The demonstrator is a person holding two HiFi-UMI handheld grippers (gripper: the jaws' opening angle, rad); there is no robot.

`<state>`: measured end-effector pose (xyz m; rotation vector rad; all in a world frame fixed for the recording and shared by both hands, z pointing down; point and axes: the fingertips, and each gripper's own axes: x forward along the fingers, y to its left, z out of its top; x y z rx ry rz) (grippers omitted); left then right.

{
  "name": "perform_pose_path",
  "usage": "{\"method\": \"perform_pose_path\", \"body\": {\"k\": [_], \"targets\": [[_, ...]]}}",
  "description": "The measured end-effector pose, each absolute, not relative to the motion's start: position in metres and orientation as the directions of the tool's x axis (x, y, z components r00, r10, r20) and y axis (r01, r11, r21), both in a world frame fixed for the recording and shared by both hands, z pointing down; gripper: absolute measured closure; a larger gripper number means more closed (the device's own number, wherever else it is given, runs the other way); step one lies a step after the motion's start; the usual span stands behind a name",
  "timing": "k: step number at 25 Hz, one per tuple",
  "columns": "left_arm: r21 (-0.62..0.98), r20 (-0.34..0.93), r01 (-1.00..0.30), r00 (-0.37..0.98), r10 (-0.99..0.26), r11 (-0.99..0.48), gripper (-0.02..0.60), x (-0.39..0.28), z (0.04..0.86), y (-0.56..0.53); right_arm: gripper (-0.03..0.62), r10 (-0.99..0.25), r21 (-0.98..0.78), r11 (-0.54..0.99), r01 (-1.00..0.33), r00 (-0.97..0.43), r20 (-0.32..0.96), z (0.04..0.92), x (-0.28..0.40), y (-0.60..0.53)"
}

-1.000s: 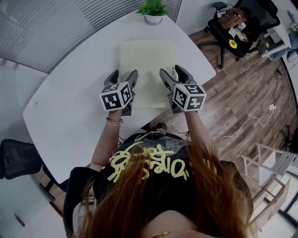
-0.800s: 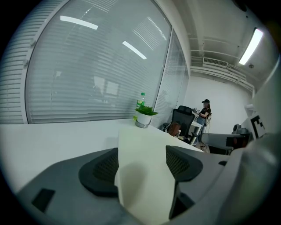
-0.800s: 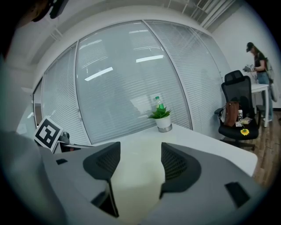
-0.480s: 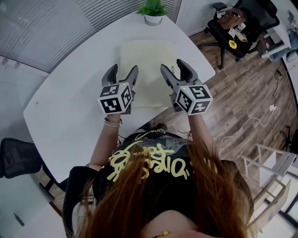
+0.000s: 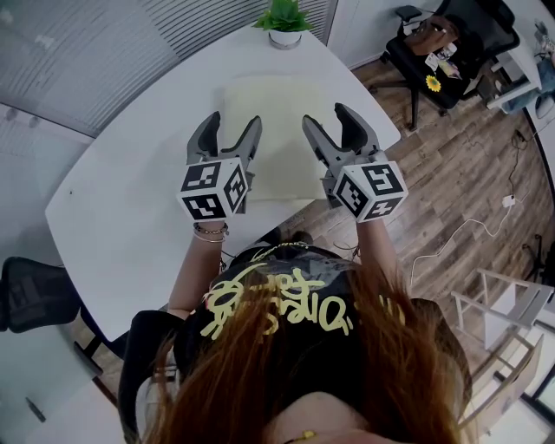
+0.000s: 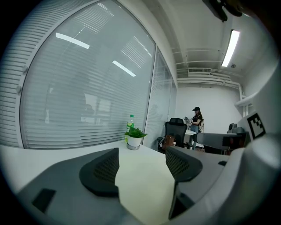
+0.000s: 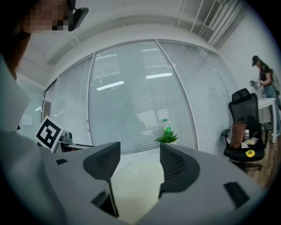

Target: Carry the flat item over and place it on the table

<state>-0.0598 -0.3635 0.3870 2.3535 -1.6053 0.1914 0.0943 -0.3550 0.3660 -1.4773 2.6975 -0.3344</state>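
L gripper [image 5: 233,128], R gripper [image 5: 327,120] side by side, arms fwd, jaws apart

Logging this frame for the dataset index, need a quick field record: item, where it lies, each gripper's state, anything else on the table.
item: flat item, pale, rectangular
item location: lying flat on the white table, toward the side nearest the person
left gripper: jaws apart, holding nothing, over the item's near left part
right gripper: jaws apart, holding nothing, over the item's near right part
also on table: potted plant at the far edge
off table: office chair on the wood floor, to the right
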Motion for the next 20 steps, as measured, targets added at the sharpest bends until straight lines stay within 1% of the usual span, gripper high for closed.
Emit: {"method": "perform_pose_path", "body": {"k": [11, 20], "targets": [[0.150, 0.183, -0.915, 0.397, -0.899, -0.374, 0.256, -0.051, 0.353, -0.356, 0.309, -0.826, -0.183, 0.556, -0.811, -0.564, -0.013, 0.334, 0.094, -0.345], [0.148, 0.143, -0.907, 0.414, -0.899, -0.395, 0.262, -0.046, 0.336, -0.352, 0.309, -0.824, -0.168, 0.564, -0.808, -0.564, -0.055, 0.316, 0.096, -0.339]]}}
